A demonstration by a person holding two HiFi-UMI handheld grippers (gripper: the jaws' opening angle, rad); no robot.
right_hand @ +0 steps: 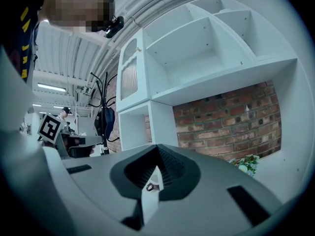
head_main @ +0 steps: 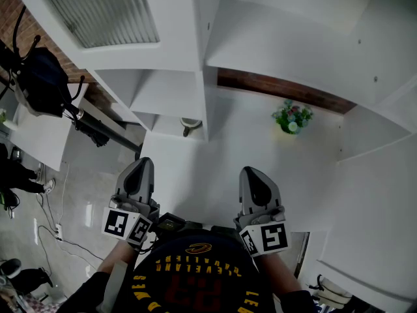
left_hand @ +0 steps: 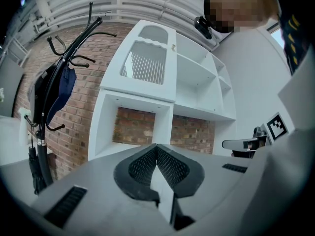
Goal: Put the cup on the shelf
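1. Landmark: white shelf unit (head_main: pixel 210 96). Open cubbies, with brick wall (head_main: pixel 273 87) visible through the open back.
2. Off the shelf unit's left side: coat rack (head_main: pixel 98 130) carrying a dark bag (head_main: pixel 42 80). Stands apart from the unit, not touching it. Cables (head_main: pixel 58 233) on the floor further out from the same side.
3. In front of the shelf unit's left column: left gripper (head_main: pixel 141 169). Held well short of the unit and touching nothing. Clamped fully shut, pad against pad at the tips, with nothing between them.
4. Inside the shelf unit: cup (head_main: pixel 189 125). Sits in a low cubby of the left column, just left of the unit's tall vertical divider. Upright, handle toward the front. Well apart from both grippers, gripped by neither.
5. In front of the shelf unit's wide right bay, just right of the divider line: right gripper (head_main: pixel 253 177). Level with the left gripper and equally short of the unit. Closed tip to tip, with no object pinched.
6. In the shelf unit's wide right bay, near the brick at the back: small potted plant (head_main: pixel 292 118). Green leaves with pale flowers, upright. Well right of the cup, with the divider between them.
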